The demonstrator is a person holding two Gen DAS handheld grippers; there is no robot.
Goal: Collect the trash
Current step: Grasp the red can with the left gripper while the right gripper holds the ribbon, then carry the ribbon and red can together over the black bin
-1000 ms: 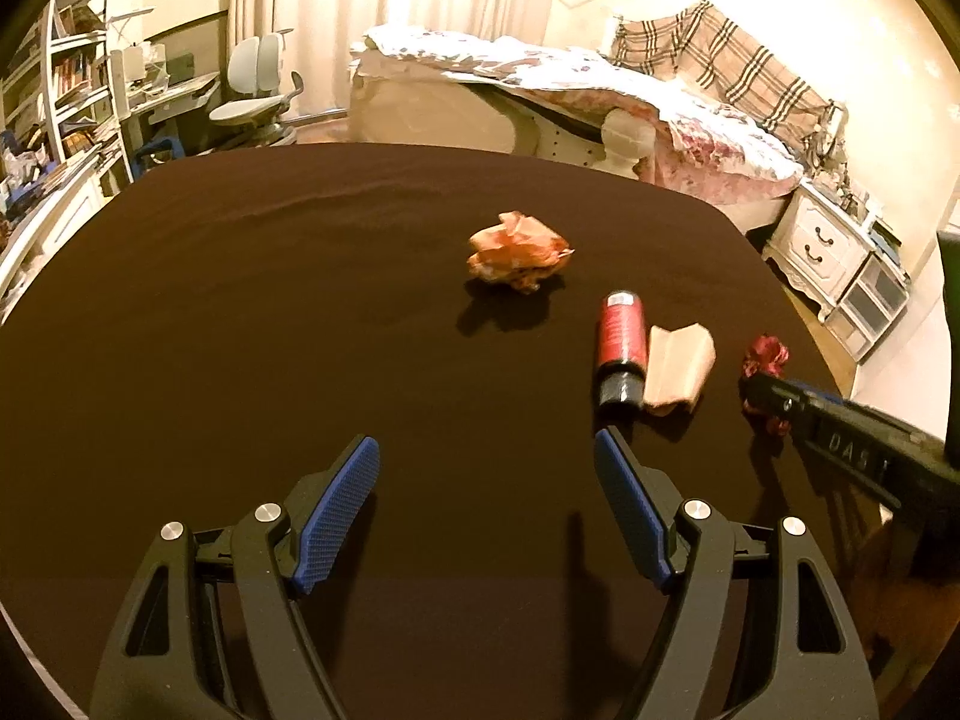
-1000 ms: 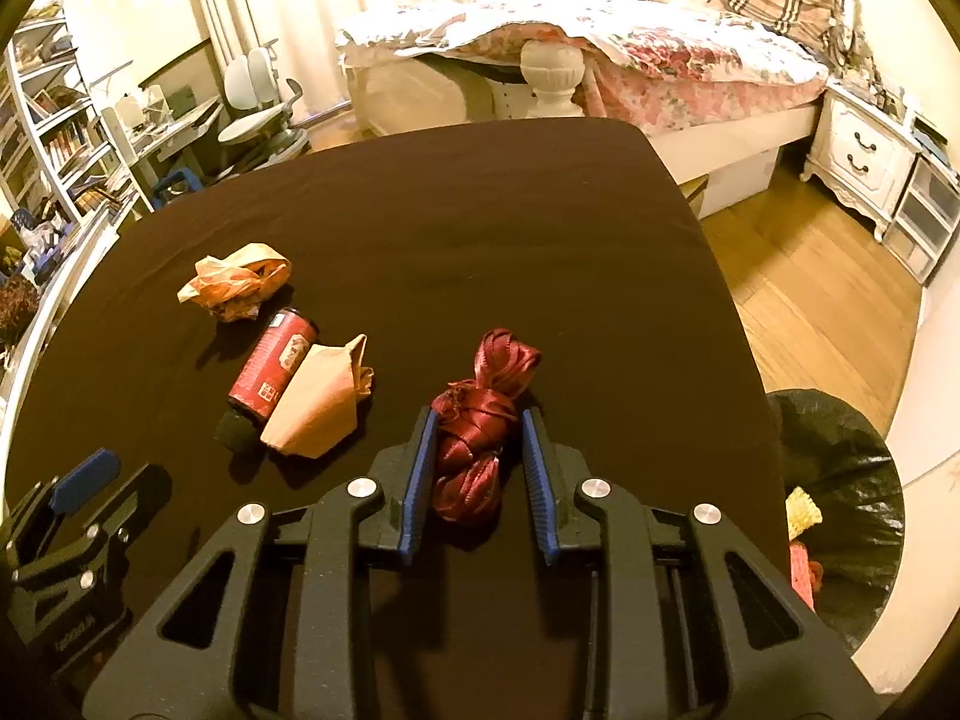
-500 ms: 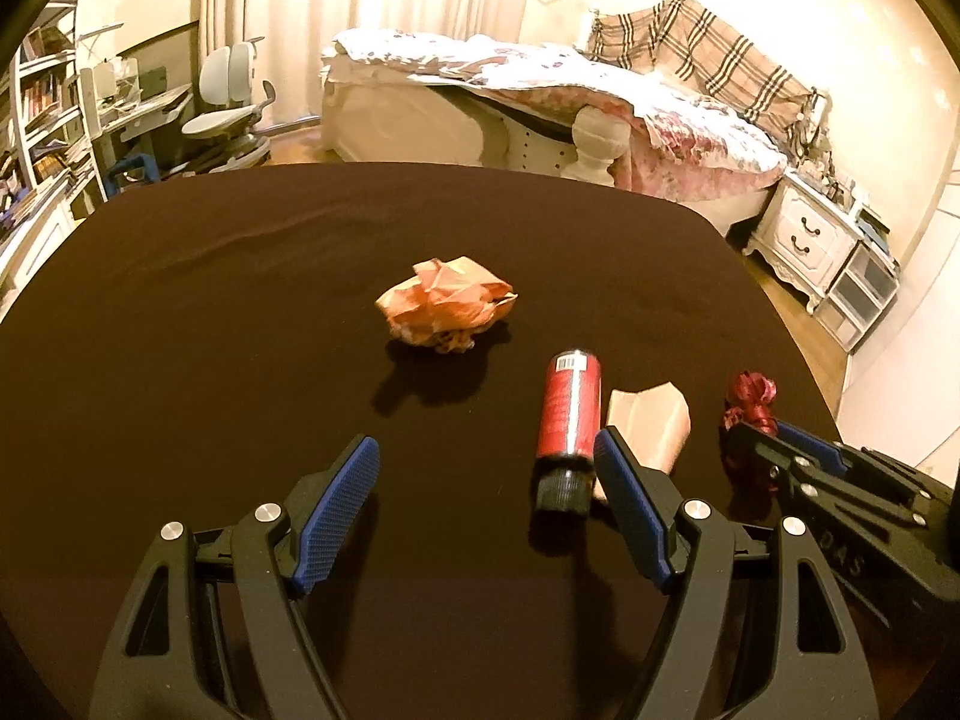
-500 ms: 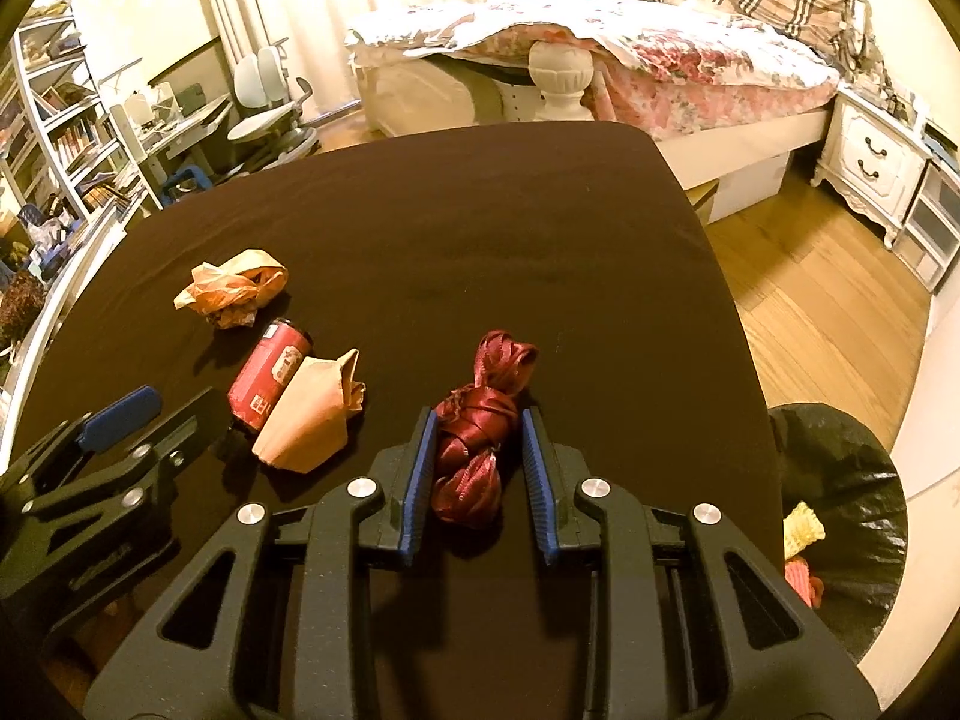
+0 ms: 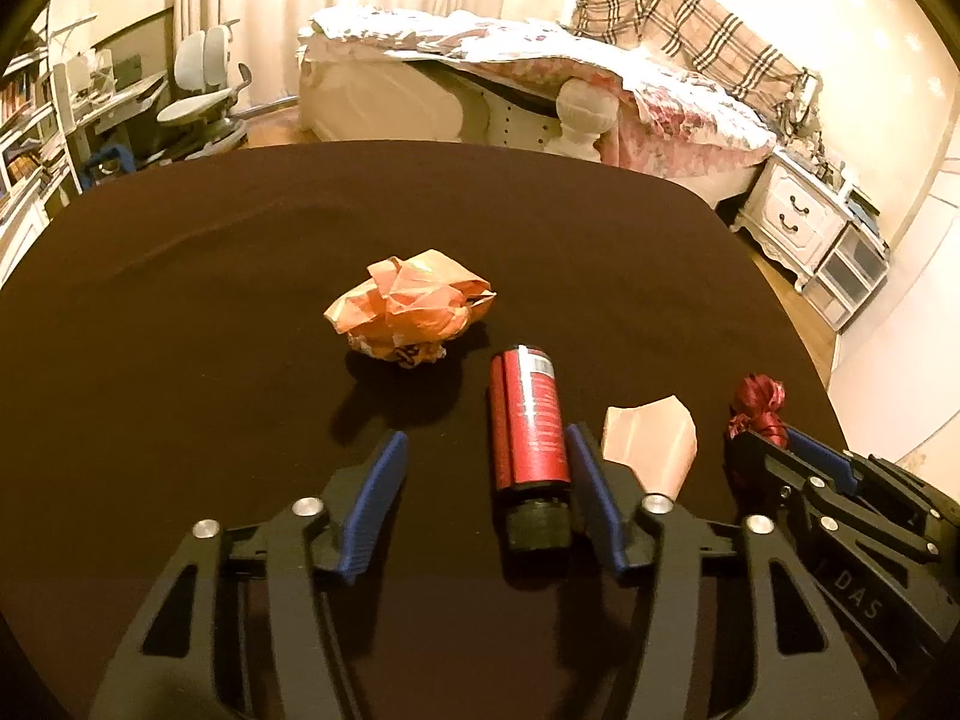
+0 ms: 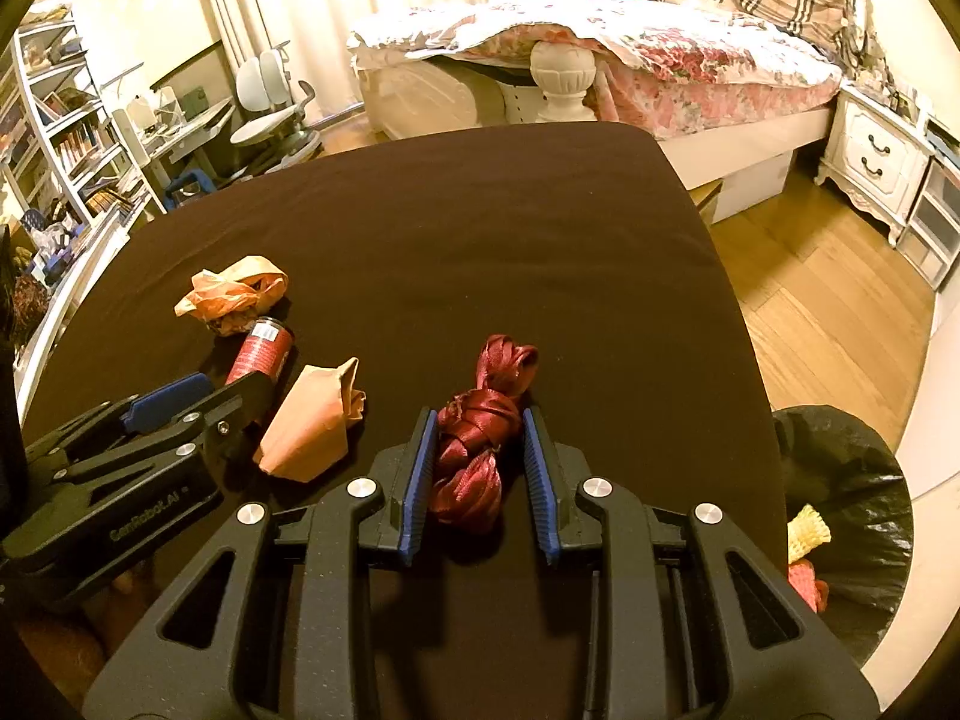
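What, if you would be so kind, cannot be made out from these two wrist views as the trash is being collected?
- Bin, right wrist view: cut off by the frame edge and table; most of its contents are hidden.
- Red bottle: label print too small to read in the left wrist view; left gripper hides its cap end in the right wrist view.
- Red ribbon, left wrist view: right gripper covers its near part.
- Right gripper's contact with the ribbon: unclear.
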